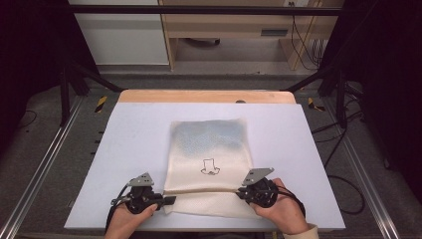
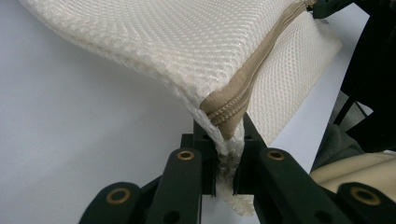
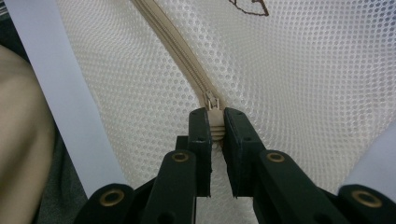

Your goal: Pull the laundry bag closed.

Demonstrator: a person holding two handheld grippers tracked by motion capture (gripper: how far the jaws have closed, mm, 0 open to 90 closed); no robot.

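Your left gripper (image 1: 168,200) pinches the left corner of the mesh bag (image 1: 209,149) lying on the surface (image 1: 134,129), your right gripper (image 1: 242,191) pinches the zipper pull (image 3: 214,122), which may slip if you tug sideways.

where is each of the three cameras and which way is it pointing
High view: above the person's side, facing forward and down on the table; both hands show, left gripper and right gripper.
Left gripper view: along its jaws, clamped on the mesh bag corner.
Right gripper view: along its jaws, pinching the zipper pull.
All share the bag.
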